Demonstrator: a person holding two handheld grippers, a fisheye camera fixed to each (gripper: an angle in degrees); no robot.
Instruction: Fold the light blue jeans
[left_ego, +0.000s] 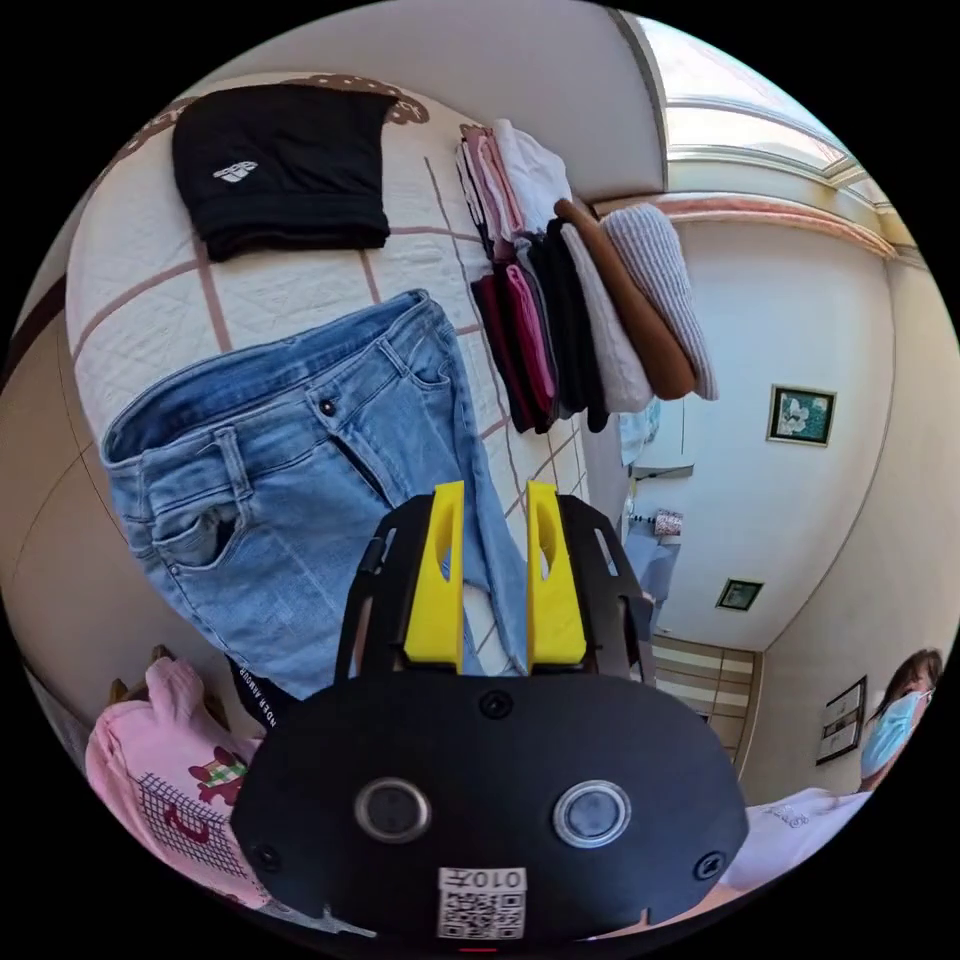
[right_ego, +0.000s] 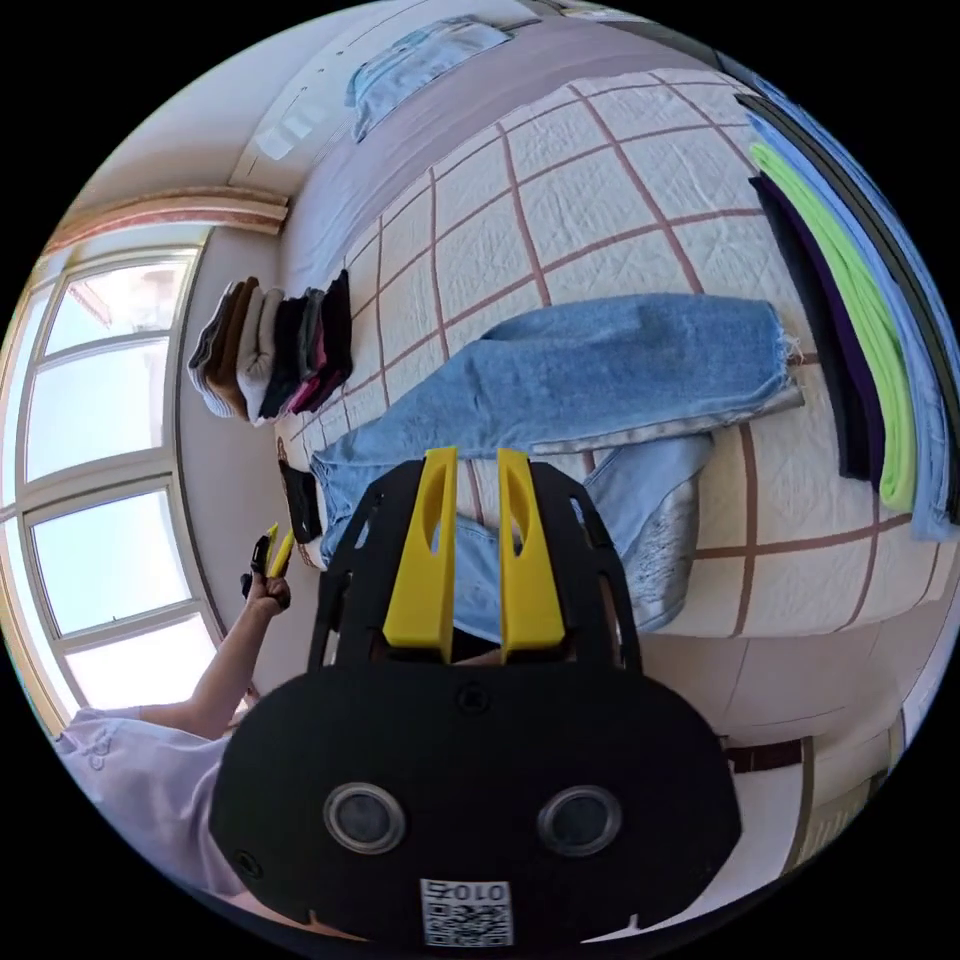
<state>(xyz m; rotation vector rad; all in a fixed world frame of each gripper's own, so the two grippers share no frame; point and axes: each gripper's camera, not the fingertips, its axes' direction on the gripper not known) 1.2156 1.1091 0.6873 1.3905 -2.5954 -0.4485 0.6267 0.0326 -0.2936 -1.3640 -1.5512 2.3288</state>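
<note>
Light blue jeans (right_ego: 600, 380) are lying flat on the quilted, grid-patterned bed (right_ego: 600, 180), their denim faded and one hem frayed. The left claw (left_ego: 495, 560) is hiding part of a leg and hovering spread, gripping nothing. The right claw (right_ego: 470, 545) is covering the jeans' middle, likewise spread. Folded knits (left_ego: 590, 310) are sitting stacked beside the jeans.

A black folded garment (left_ego: 283, 165), a stack of folded clothes (left_ego: 580, 300) and a pink sweater (left_ego: 165, 780) lie on the checked quilt (right_ego: 600, 180)
</note>
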